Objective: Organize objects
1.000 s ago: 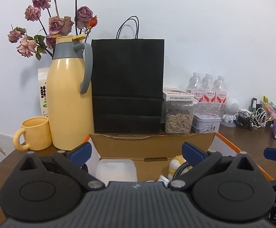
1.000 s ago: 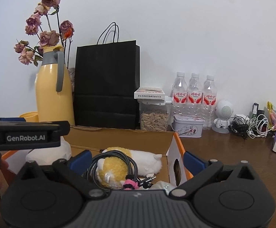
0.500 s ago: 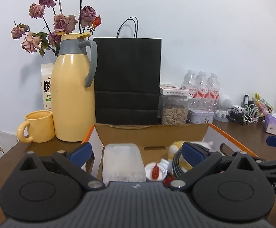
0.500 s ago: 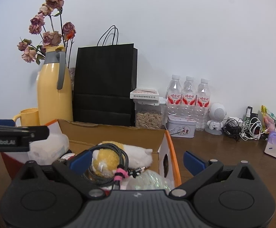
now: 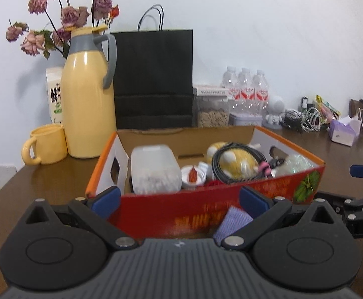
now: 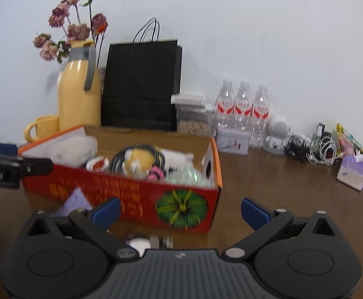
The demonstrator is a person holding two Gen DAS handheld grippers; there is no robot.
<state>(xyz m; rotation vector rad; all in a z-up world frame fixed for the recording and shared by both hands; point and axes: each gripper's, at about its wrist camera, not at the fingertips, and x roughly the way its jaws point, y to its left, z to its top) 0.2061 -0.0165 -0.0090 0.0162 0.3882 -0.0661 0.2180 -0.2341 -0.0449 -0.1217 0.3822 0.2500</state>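
A red cardboard box [image 5: 206, 199] with an orange rim sits on the brown table, right in front of both grippers. It holds a translucent plastic container [image 5: 154, 169], a yellow plush toy [image 5: 236, 162] wrapped in a black cable, a small red-topped cup and a clear bag [image 6: 183, 174]. A purple cloth [image 5: 232, 223] lies on the table against the box's front wall. My left gripper [image 5: 180, 199] is open and empty before the box. My right gripper [image 6: 180, 210] is also open and empty, near the box's right corner. Small white and metal bits [image 6: 151, 241] lie just below it.
Behind the box stand a yellow thermos jug [image 5: 86, 94] with dried roses, a yellow mug [image 5: 46, 144], a black paper bag [image 5: 154, 79], a seed jar, three water bottles [image 6: 242, 107], a tin and a white robot figure. Tangled cables and a purple tissue pack [image 6: 353, 172] lie right.
Both grippers have drawn back from over the box toward the table's near side. The box's red front wall and the purple cloth now show. Both stay open.
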